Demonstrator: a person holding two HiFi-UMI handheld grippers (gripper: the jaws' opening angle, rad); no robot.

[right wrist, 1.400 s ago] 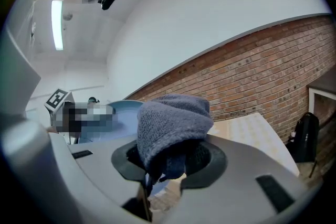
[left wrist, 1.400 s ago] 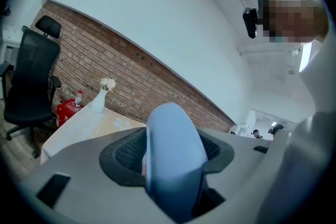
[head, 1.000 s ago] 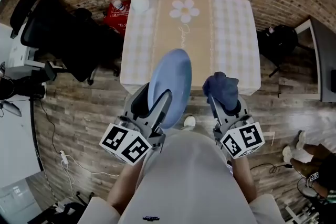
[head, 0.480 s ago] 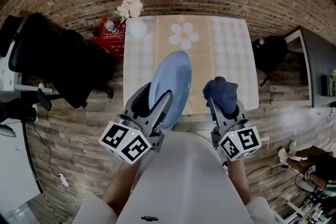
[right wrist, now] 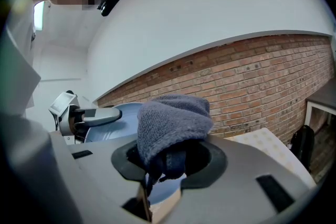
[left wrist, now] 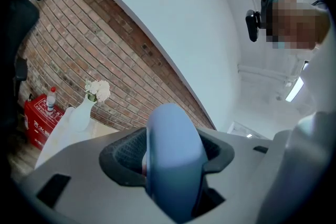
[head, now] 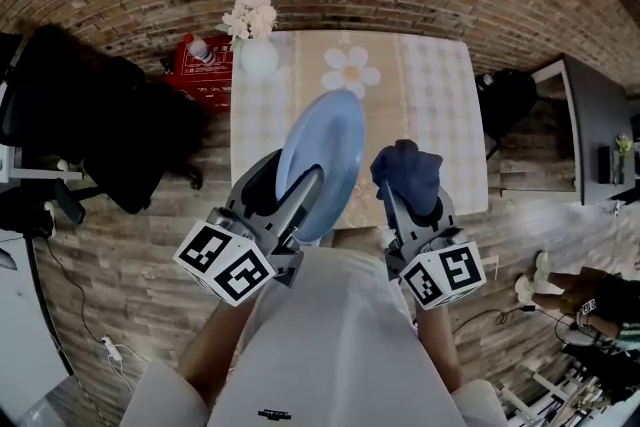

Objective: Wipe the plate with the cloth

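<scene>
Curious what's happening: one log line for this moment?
left gripper: shut on plate | right gripper: shut on cloth | both aloft, side by side

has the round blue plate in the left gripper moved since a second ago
Yes, forward. The top rim of the round blue plate now nearly reaches the white flower print; earlier it stopped well short.
</scene>
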